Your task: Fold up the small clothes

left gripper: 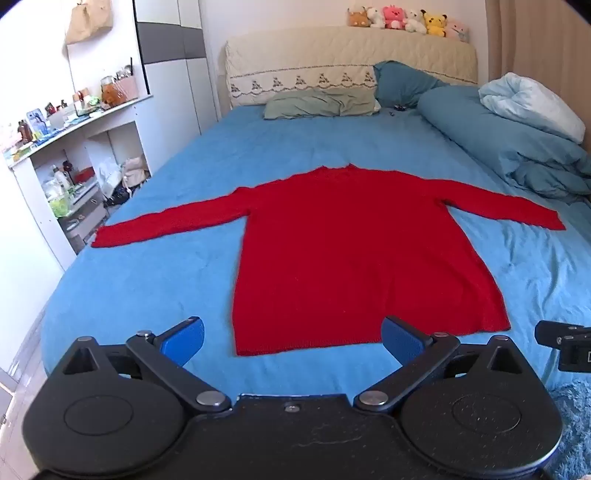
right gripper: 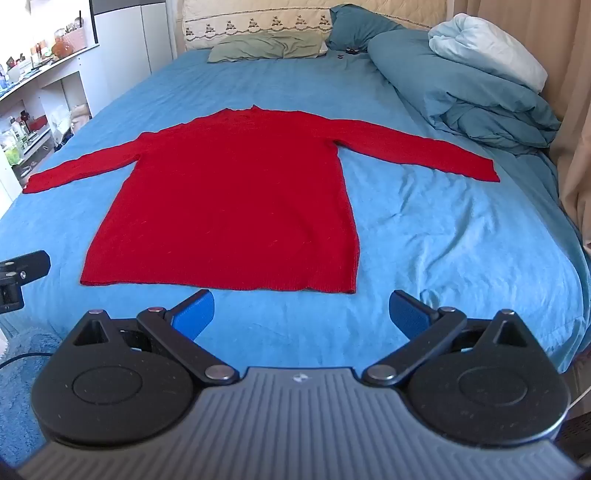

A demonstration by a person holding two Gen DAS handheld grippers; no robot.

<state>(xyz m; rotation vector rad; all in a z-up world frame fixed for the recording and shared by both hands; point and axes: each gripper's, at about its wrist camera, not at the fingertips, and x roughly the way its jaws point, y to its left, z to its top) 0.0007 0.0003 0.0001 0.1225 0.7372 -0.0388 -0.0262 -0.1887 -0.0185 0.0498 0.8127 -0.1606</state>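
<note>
A red long-sleeved sweater (left gripper: 347,240) lies flat on the blue bed (left gripper: 155,280), both sleeves spread out sideways and its hem toward me. It also shows in the right wrist view (right gripper: 236,199). My left gripper (left gripper: 291,338) is open and empty, held over the bed's near end just short of the hem. My right gripper (right gripper: 301,314) is open and empty, near the hem's right corner. Part of the right gripper (left gripper: 565,345) shows at the right edge of the left wrist view, and part of the left gripper (right gripper: 18,277) at the left edge of the right wrist view.
Pillows (left gripper: 321,103) and a bunched blue duvet (left gripper: 509,133) lie at the head and right side of the bed. A white shelf unit with clutter (left gripper: 66,155) stands to the left. Plush toys (left gripper: 406,20) sit on the headboard. A fluffy blue rug (right gripper: 22,369) lies at the bed's foot.
</note>
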